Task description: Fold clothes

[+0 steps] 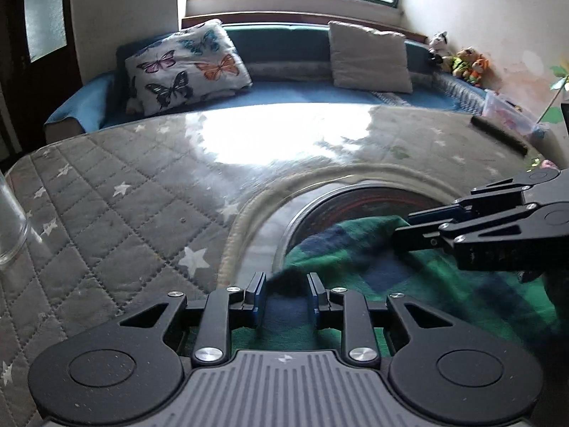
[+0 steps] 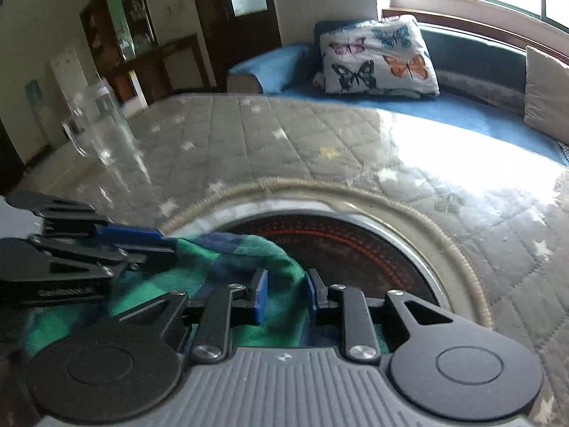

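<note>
Two grippers on one green-and-blue plaid cloth [image 1: 373,259], bunched over the round dark disc [image 2: 341,245] at the near table edge. Left gripper [image 1: 286,293] pinches a dark fold; right gripper [image 2: 284,295] clenches the cloth's 3 o'clock corner. Glass jug [image 2: 103,124] at 10 o'clock, butterfly pillow [image 1: 188,66] at 11.

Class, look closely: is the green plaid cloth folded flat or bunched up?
Bunched up: the green plaid cloth humps in rumpled folds, nowhere flat.
</note>
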